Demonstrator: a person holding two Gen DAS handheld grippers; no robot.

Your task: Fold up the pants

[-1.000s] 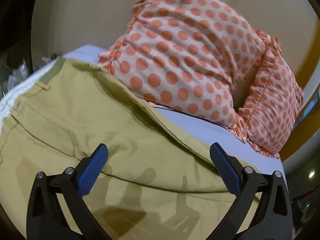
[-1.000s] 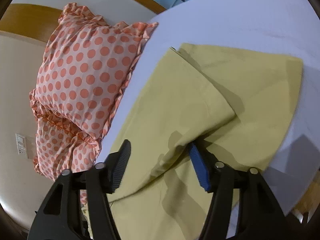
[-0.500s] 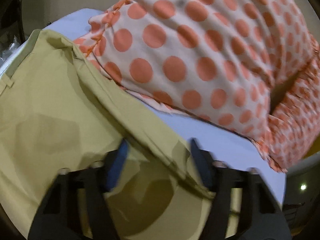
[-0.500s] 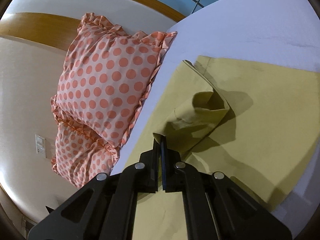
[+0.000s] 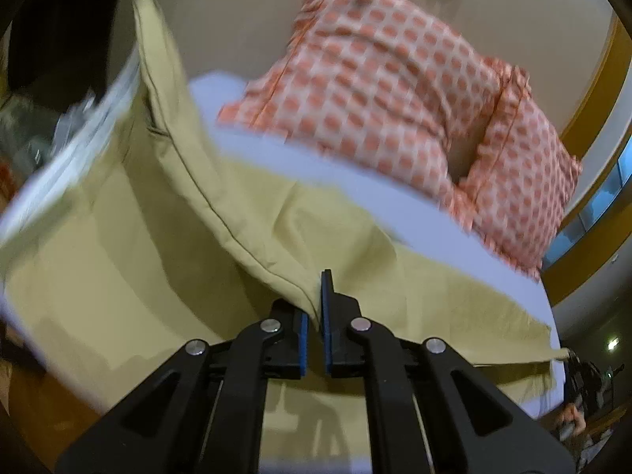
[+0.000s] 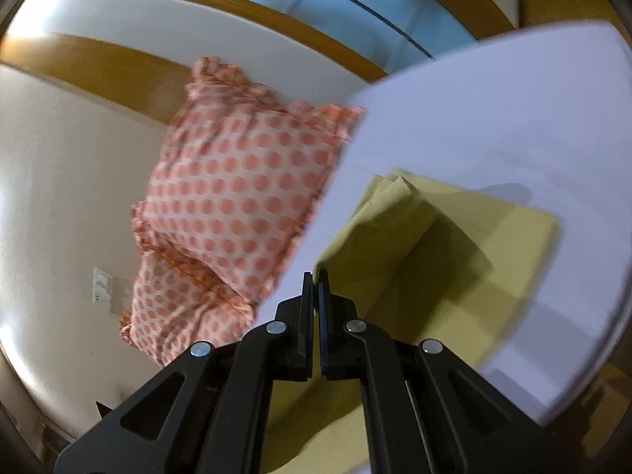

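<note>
Pinching one seamed edge of the khaki-yellow cotton pants point(image 5: 130, 237) between its blue pads, our left gripper point(image 5: 314, 316) has its jaws pressed together on the cloth, which rises from the grip up toward the far left. We judge this hold lifts one layer clear of the rest, which lies flat on the pale lavender bed sheet point(image 5: 395, 197), so it can be carried over as a fold. Behind, the orange polka-dot ruffled pillows point(image 5: 395, 79) lean against the beige wall, well apart from the work. To the right, our right gripper point(image 6: 316, 288) likewise has its jaws clamped on a raised edge of the pants point(image 6: 474, 245), the cloth draping down to the flat part on the sheet point(image 6: 513, 118). Gripping two points along one edge probably keeps it straight. The pillows point(image 6: 237, 197) sit far left.
</note>
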